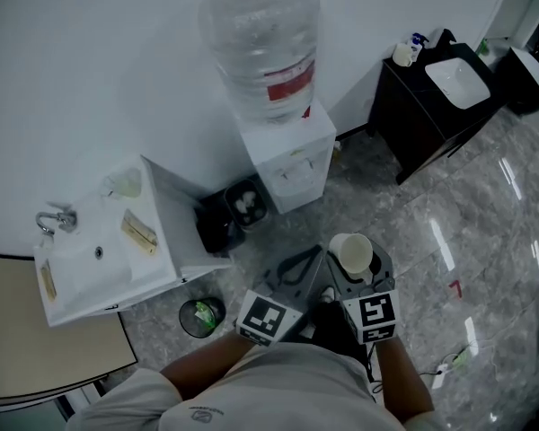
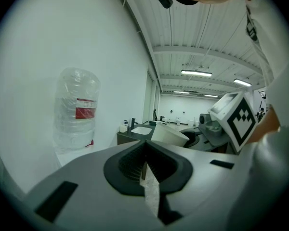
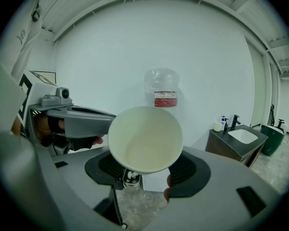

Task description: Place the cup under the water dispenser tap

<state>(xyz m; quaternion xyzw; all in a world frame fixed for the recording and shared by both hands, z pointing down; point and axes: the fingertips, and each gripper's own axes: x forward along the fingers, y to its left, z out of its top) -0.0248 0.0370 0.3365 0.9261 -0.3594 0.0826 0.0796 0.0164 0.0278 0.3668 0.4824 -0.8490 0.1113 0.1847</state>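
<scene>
Empty cup (image 3: 145, 139) in right gripper (image 3: 147, 176)

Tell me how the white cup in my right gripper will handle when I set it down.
The cup looks thin-walled and empty, so it is probably light and easily crushed; the right gripper should squeeze gently. It widens toward the rim, so it may tip if nudged once set down.
</scene>
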